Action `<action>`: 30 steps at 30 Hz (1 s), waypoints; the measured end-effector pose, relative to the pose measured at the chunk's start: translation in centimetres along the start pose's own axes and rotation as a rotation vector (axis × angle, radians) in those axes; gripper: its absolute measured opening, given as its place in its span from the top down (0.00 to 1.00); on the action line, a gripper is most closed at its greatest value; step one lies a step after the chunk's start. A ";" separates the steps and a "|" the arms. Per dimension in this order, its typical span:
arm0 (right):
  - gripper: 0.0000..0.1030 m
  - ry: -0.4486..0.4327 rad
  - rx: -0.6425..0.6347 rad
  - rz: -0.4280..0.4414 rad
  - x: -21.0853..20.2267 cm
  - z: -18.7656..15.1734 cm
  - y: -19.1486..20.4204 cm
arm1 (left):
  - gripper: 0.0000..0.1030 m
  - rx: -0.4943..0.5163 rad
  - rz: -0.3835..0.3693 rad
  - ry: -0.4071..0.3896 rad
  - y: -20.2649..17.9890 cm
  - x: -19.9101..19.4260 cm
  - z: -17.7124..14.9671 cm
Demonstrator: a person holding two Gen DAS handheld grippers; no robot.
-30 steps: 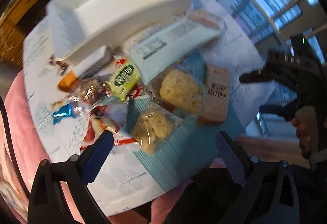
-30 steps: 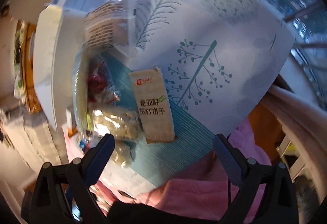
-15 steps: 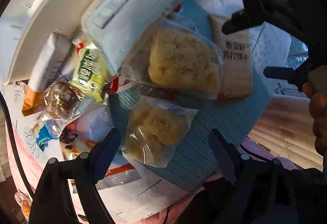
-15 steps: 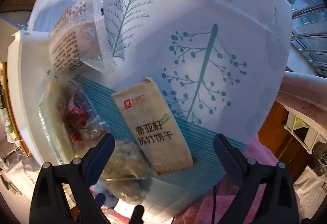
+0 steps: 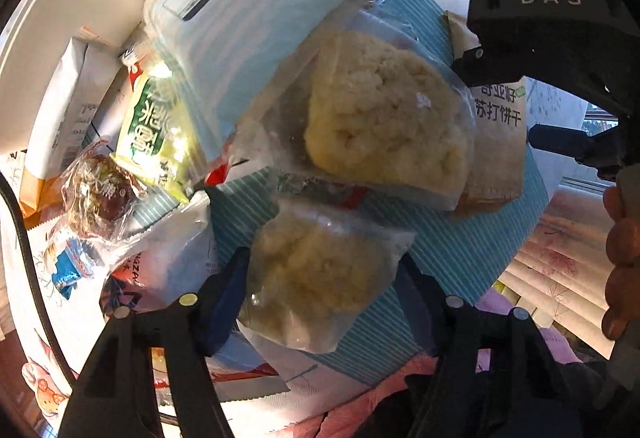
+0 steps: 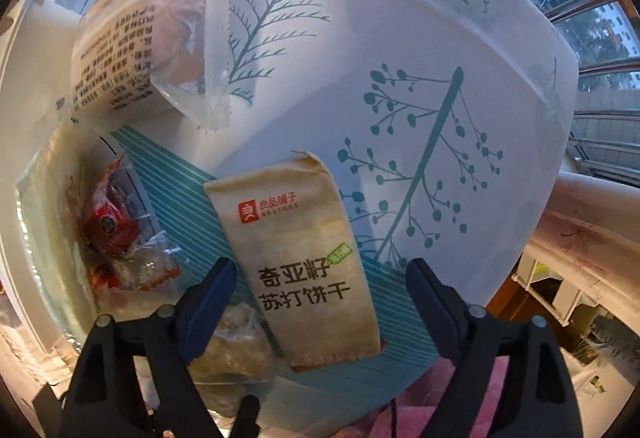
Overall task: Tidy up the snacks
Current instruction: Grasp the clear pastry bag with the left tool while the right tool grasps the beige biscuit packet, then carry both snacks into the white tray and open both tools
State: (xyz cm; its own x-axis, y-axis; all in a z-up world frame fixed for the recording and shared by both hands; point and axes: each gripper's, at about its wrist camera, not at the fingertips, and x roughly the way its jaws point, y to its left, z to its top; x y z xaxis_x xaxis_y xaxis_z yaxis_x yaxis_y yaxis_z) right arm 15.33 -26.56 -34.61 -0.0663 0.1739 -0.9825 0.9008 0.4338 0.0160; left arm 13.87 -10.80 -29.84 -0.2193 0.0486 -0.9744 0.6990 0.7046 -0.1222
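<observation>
My left gripper is spread wide around the nearer rice cake at six o'clock; my right gripper gapes over the cracker packet. Slippery wrappers overlap, so clamping could drag neighbours.

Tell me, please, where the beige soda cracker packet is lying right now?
In the right wrist view, the beige cracker packet lies on the teal striped mat, between the open right gripper fingers.

Looks like someone's home, probably a sunroom or balcony nook. A bench in a leafy printed cloth sits by big windows, with snack packets piled on it.
</observation>
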 end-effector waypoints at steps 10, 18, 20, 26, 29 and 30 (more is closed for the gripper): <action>0.36 -0.079 -0.120 -0.053 0.6 -3.2 2.4 | 0.46 -0.004 0.012 -0.003 0.2 0.2 1.5; 0.48 -0.112 -0.157 -0.028 -0.3 -4.5 2.5 | 0.50 -0.039 -0.027 -0.034 2.0 -1.1 0.2; 0.48 -0.103 -0.143 -0.018 -0.3 -5.0 1.8 | 0.50 -0.042 -0.042 -0.053 2.4 -2.0 -0.1; 0.48 -0.127 -0.150 0.014 -2.8 -5.7 0.8 | 0.52 -0.071 -0.097 -0.121 3.8 -5.0 -1.5; 0.48 -0.154 -0.181 0.040 -5.1 -6.2 1.0 | 0.52 -0.086 -0.116 -0.157 4.3 -6.6 -2.0; 0.48 -0.163 -0.192 0.047 -5.3 -6.7 1.1 | 0.52 -0.091 -0.121 -0.167 4.8 -7.1 -2.4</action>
State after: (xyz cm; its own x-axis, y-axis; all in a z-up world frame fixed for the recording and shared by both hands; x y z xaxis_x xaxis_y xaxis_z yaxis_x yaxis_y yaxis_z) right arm 13.80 -21.09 -28.10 0.0581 0.0601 -0.9965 0.8021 0.5915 0.0825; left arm 17.20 -6.06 -23.12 -0.1766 -0.1529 -0.9723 0.6088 0.7593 -0.2300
